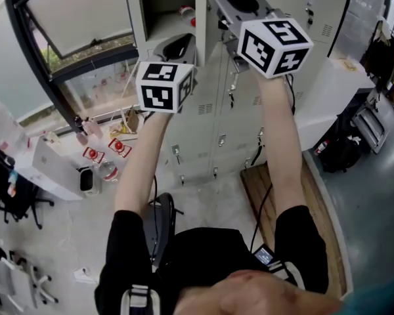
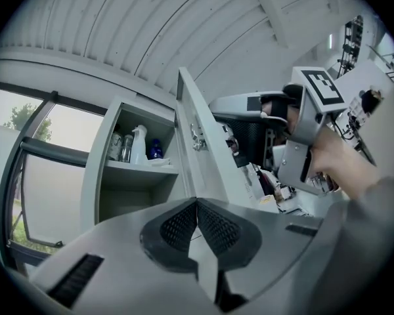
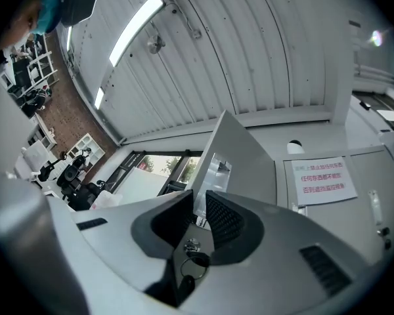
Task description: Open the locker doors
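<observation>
The head view is filled by a wall of grey lockers (image 1: 207, 133), and both grippers are held up at the top row. One top locker door (image 3: 240, 156) is already swung out. Its thin edge is pinched between the pads of the right gripper (image 3: 200, 210), close to the key (image 3: 192, 245) in its lock. Beside the door, a shelf (image 2: 141, 169) with bottles (image 2: 139, 143) can be seen in the left gripper view. The left gripper (image 2: 197, 205) is pressed together at its tips, and nothing is held in it. So one door is open. The lower doors are seen shut, so most of the job is likely left.
</observation>
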The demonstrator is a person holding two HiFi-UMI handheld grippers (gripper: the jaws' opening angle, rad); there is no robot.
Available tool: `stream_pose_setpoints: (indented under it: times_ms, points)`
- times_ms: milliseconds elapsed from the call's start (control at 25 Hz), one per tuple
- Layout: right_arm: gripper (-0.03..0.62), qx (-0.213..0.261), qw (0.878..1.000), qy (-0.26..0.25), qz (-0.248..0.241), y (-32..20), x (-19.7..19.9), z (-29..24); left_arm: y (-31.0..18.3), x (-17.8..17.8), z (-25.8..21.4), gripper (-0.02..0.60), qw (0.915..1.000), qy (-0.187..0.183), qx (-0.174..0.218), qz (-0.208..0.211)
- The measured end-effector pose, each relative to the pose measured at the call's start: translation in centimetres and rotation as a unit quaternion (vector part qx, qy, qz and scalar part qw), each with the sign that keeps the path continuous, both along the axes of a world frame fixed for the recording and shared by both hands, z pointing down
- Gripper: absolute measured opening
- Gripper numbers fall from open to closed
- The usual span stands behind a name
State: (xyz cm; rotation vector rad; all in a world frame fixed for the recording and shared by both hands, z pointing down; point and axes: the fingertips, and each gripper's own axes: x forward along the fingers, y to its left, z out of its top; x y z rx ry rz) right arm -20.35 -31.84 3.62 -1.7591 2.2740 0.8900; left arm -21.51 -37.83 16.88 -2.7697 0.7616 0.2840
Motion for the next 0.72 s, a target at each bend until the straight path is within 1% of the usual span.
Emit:
stream_pose_setpoints:
  times_ms: [200,440,560,720]
  points:
    - [0.06,-0.001,1.0,-0.005,0.018,1.8,2.3,0.4,1.9,2.4,-0.2,0.009,0.9997,0.014,-0.005,0.022]
    - [0.055,-0.004,1.0,-0.012,0.028,3.6,5.9,0.8,4.2,5.9,-0.6,0.009,0.9993,0.013,0.002,0.034]
    - [0.055,-0.007,1.0,-0.019,0.02,4.1,7.6,0.9,4.9,7.5,-0.6,0.009,0.9995,0.008,0.004,0.029]
    - [0.054,-0.008,1.0,-0.026,0.006,5.0,9.7,1.4,6.1,9.2,-0.4,0.009,0.9999,0.001,0.016,0.006]
